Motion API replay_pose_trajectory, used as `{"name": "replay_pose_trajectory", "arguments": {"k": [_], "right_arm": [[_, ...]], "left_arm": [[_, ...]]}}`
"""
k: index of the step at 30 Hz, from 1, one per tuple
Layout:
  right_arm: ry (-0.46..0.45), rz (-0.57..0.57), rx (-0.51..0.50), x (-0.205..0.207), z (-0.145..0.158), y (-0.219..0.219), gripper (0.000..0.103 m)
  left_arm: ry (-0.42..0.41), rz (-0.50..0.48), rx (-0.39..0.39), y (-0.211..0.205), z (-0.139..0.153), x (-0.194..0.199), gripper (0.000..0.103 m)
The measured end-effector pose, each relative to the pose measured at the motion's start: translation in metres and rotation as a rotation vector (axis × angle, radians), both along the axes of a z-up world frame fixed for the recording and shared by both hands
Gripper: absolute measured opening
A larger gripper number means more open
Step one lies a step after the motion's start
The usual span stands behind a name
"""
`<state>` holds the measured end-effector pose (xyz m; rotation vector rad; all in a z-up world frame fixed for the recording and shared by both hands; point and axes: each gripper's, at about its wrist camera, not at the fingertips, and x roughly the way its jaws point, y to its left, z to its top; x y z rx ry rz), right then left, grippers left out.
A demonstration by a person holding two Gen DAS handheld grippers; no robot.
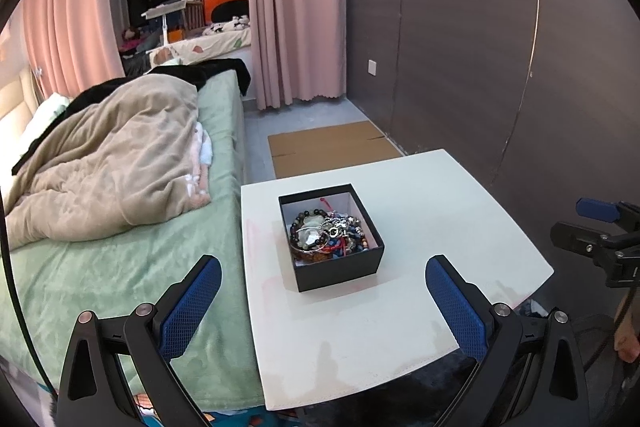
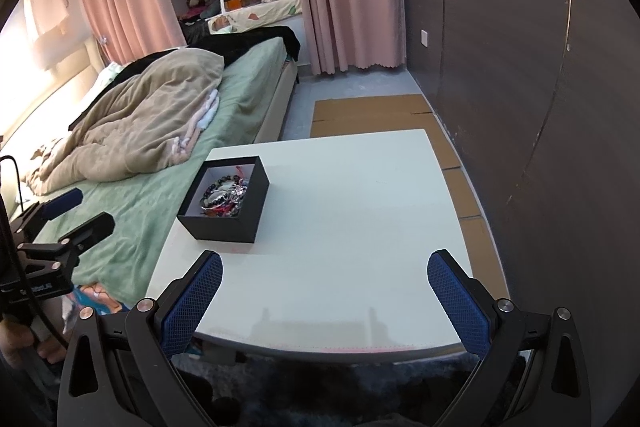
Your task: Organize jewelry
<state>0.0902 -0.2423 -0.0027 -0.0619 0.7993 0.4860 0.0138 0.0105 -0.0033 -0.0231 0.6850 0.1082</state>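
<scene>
Both grippers hover low at the near edge, left gripper (image 1: 323, 291) and right gripper (image 2: 325, 291) spread wide and empty, perhaps readied for a reach. Ahead, the jewelry (image 1: 328, 233) sits heaped in a lidless black box (image 1: 340, 267) on the white counter (image 1: 440, 211), tangled together, beside the bed (image 1: 120, 267).

I see white bench (image 1: 400, 307) beside bed (image 1: 120, 267); black box (image 1: 340, 267) of jewelry (image 1: 328, 233) sits on it.
</scene>
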Motion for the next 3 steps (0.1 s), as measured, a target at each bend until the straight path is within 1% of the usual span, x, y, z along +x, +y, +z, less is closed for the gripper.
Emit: {"name": "replay_pose_trajectory", "arguments": {"k": [3], "right_arm": [[-0.002, -0.002, -0.014, -0.0005, -0.0002, 0.0032, 0.103]], "left_arm": [[0.001, -0.003, -0.011, 0.0004, -0.0007, -0.0009, 0.102]]}}
